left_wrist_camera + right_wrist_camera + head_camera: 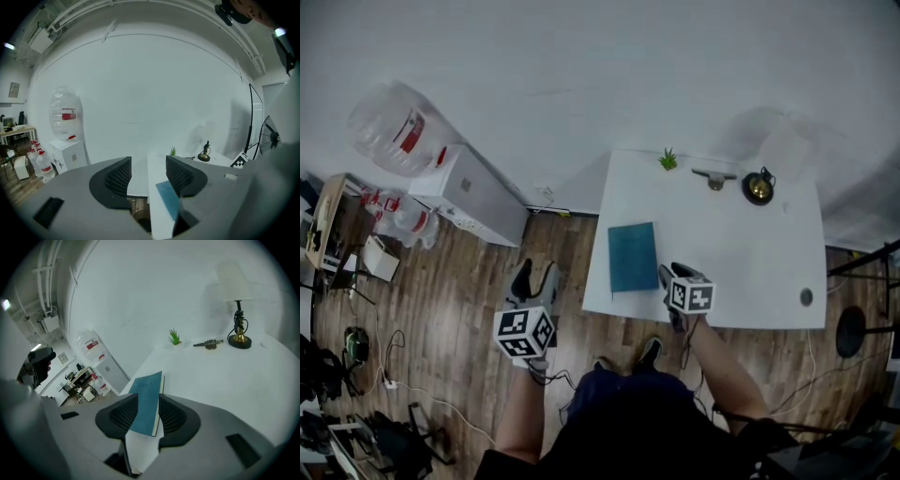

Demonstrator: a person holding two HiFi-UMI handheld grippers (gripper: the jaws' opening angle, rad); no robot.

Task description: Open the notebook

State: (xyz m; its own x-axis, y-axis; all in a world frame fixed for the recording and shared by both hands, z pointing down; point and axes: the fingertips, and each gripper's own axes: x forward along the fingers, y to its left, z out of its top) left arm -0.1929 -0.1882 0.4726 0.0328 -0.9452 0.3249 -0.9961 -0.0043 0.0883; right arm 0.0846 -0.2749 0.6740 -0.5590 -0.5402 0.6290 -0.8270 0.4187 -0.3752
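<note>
A closed teal notebook (633, 256) lies flat near the left front corner of the white table (741, 253). My right gripper (673, 272) hovers at the table's front edge, just right of the notebook's near corner. In the right gripper view the notebook (147, 401) shows lengthwise in the gap between the jaws, and the pads do not press on it; the right gripper (147, 417) is open. My left gripper (534, 275) hangs over the wooden floor, left of the table, open and empty. In the left gripper view (147, 176) the notebook (168, 199) shows past the right jaw.
At the table's far edge stand a small green plant (668, 159), a grey tool (714, 177) and a brass lamp (758, 187). A round hole (806, 297) sits near the front right corner. A white water dispenser (478, 197) with a big bottle (394, 127) stands left.
</note>
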